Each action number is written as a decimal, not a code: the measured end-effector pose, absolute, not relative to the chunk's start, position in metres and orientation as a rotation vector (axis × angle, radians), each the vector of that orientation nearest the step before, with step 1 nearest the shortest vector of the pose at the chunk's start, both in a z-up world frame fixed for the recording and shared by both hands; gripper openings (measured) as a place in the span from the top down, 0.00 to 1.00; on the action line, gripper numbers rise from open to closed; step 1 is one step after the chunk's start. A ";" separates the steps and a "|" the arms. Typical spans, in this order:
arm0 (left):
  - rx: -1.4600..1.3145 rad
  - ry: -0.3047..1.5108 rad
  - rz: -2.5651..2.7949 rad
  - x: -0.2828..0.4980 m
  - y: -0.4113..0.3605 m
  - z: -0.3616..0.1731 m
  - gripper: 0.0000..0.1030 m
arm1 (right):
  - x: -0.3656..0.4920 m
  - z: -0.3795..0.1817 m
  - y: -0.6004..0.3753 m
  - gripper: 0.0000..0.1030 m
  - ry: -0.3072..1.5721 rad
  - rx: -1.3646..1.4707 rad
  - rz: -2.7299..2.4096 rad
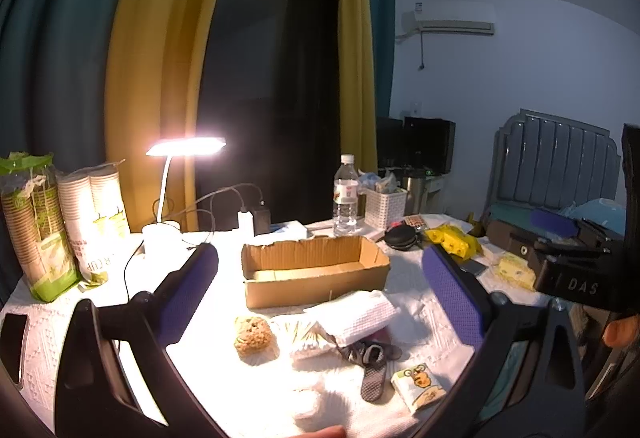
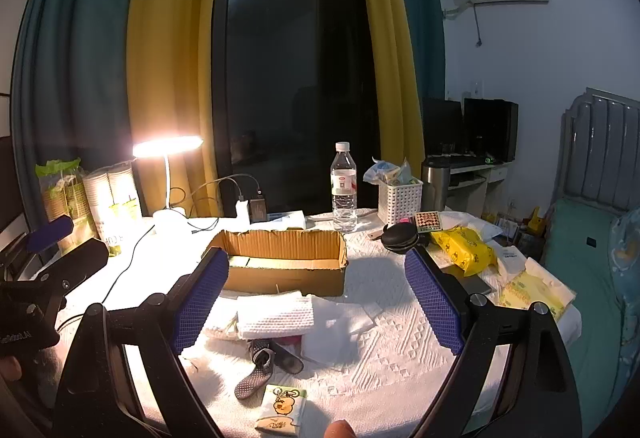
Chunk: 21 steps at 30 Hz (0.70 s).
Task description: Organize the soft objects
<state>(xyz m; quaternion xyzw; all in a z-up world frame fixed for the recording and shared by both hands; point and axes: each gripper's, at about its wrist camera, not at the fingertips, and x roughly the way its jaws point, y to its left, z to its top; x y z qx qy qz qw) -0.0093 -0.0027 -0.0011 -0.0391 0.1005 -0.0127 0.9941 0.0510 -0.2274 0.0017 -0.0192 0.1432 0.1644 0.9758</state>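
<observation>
Lying folded, white waffle-textured towel beside cardboard box.

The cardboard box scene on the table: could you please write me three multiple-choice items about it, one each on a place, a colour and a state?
1. Where does the folded white waffle-weave towel lie?
A. inside the open brown cardboard box
B. on the table in front of that box
C. in the white plastic basket

2. What colour are the pads of the right tool?
A. red
B. green
C. blue

3. What state is the white desk lamp in?
A. lit
B. unlit
C. tipped over

Answers: 1 B, the towel rests on the white tablecloth, nearer the camera than the box. 2 C, both textured pads show blue. 3 A, its head glows brightly and it stands upright.
</observation>
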 end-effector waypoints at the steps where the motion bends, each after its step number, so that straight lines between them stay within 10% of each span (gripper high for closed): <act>1: -0.079 0.204 -0.026 -0.009 -0.002 -0.001 0.01 | 0.052 0.002 -0.227 0.11 0.291 -0.039 0.332; 21: -0.077 0.209 -0.027 -0.010 -0.004 -0.003 0.01 | 0.051 0.004 -0.227 0.11 0.293 -0.044 0.333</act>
